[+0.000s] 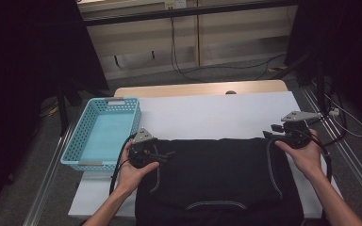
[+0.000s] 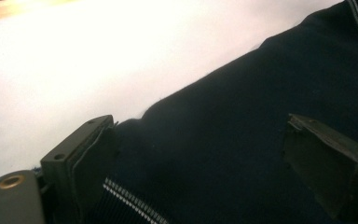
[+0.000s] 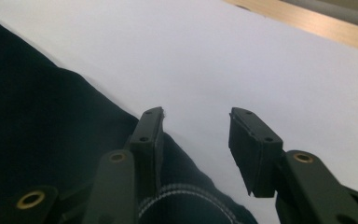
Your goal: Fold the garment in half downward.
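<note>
A black garment (image 1: 217, 169) with thin white stitched seams lies spread on the white table cover (image 1: 217, 115), hanging off the near edge. My left gripper (image 1: 166, 154) hovers over its far left corner, jaws open and wide apart; in the left gripper view (image 2: 205, 154) dark cloth (image 2: 242, 116) lies between and beneath them. My right gripper (image 1: 269, 135) sits at the garment's far right corner, open. In the right gripper view (image 3: 196, 140) one jaw is over the cloth edge (image 3: 51, 130) and the other over white cover (image 3: 242, 60).
A light blue plastic basket (image 1: 82, 136) stands at the table's left edge, next to my left hand. A wooden table strip (image 1: 198, 88) runs along the far side. Cables (image 1: 184, 70) trail on the floor beyond, and metal rails (image 1: 353, 150) flank the table.
</note>
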`<state>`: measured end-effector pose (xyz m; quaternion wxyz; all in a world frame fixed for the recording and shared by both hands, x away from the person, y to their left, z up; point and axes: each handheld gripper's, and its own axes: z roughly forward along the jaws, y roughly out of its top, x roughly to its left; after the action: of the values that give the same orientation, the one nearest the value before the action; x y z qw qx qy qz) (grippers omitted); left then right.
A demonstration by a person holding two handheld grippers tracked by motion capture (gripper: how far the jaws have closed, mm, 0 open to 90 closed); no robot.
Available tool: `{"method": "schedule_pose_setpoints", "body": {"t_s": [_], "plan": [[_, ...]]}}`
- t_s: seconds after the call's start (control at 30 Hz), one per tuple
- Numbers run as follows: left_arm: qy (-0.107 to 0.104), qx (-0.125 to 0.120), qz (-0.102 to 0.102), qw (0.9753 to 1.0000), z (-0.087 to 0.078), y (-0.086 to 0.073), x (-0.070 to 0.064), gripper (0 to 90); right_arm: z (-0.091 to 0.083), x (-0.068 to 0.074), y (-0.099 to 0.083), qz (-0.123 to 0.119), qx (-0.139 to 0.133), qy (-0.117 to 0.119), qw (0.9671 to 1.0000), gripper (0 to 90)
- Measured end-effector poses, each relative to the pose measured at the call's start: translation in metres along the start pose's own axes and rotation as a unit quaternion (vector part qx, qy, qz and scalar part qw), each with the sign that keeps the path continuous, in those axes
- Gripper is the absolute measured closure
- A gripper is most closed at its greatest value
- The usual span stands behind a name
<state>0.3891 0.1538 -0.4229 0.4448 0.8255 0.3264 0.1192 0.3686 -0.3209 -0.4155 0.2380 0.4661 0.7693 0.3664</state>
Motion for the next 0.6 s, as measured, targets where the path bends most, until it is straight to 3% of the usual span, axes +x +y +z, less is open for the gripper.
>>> {"method": "schedule_pose_setpoints", "body": {"t_s": [0.13,0.27,0.43,0.6], "plan": [[-0.003,0.015,0.014,0.9998,0.001,-0.004,-0.002,9.3,0.0,-0.006,-0.01,0.001,0.012,-0.011,0.9999,55.7],[-0.001,0.024,0.012,0.9996,0.001,-0.01,-0.003,9.4,-0.001,-0.01,-0.022,0.001,0.026,-0.014,0.9996,54.9],[0.009,0.033,0.01,0.9994,0.002,-0.012,-0.002,9.8,0.005,-0.009,-0.038,-0.024,0.065,-0.026,0.9973,54.2],[0.016,0.037,0.01,0.9991,0.002,-0.013,0.0,10.2,0.008,-0.01,-0.04,-0.021,0.065,-0.032,0.9972,51.3]]}}
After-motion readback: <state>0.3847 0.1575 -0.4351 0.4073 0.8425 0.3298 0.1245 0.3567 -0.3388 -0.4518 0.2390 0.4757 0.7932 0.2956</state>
